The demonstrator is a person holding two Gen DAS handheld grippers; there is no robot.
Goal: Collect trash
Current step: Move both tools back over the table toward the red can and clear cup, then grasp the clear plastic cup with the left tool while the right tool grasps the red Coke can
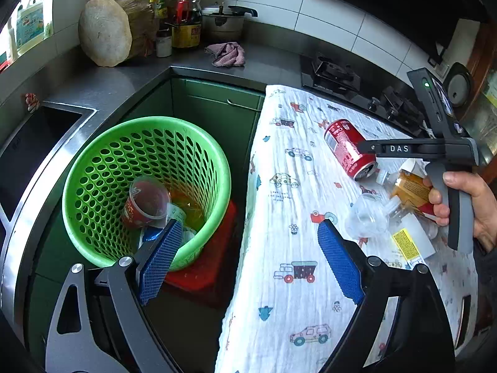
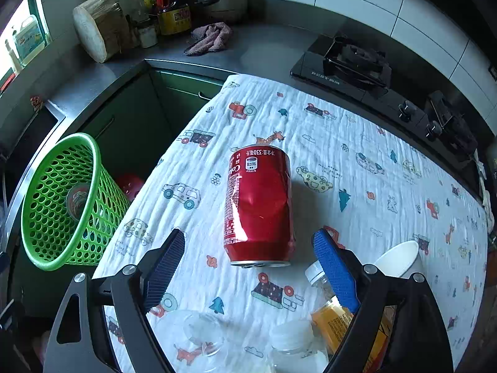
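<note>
Kitchen table's cartoon cloth (image 2: 357, 143) is bearing a dented red can (image 2: 259, 205) lying lengthwise ahead of the right gripper (image 2: 248, 267) — jaws apart, empty (nearer than the left gripper (image 1: 245, 258), likewise spread by the green basket (image 1: 93, 161)).

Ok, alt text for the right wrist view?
Open right gripper above a dented red can lying on a cartoon-print cloth. A green basket stands lower left; clear bottles crowd the bottom edge.
</note>
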